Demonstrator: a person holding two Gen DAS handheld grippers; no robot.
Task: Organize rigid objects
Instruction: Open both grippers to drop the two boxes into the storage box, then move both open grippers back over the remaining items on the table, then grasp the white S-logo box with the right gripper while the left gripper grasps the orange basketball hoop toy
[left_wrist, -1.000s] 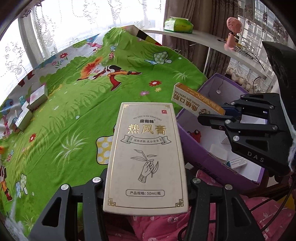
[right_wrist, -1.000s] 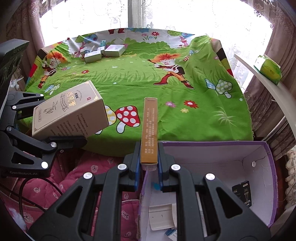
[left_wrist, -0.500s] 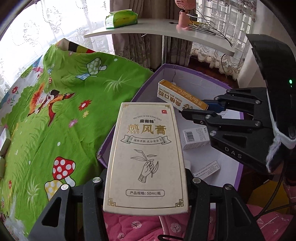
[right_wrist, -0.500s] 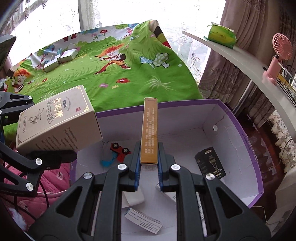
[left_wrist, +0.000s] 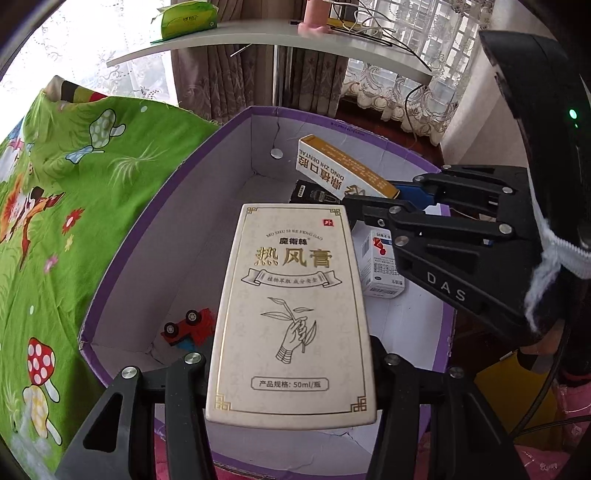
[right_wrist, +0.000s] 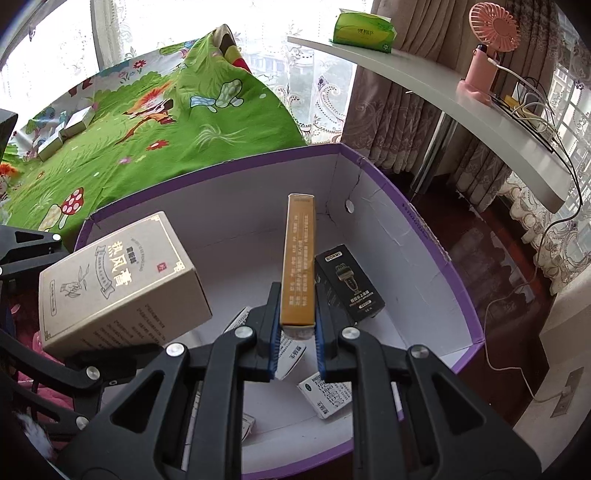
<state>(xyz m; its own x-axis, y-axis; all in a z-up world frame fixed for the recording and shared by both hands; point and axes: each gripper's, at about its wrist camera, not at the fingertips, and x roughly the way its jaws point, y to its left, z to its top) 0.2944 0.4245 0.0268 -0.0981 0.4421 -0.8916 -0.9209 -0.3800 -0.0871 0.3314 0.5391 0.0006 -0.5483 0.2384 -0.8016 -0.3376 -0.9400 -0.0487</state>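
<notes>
My left gripper is shut on a cream ointment box with gold lettering, held over the purple storage box; the cream box also shows in the right wrist view. My right gripper is shut on a long yellow dental box, held above the purple box's white inside. The yellow box also shows in the left wrist view, with the right gripper behind it.
Inside the purple box lie a black box, a red toy car and small white medicine boxes. The green cartoon tablecloth carries small boxes. A white shelf holds a pink fan.
Both grippers have swung from over the green tablecloth to over the purple box, each still holding its box. The box's contents have come into view.
</notes>
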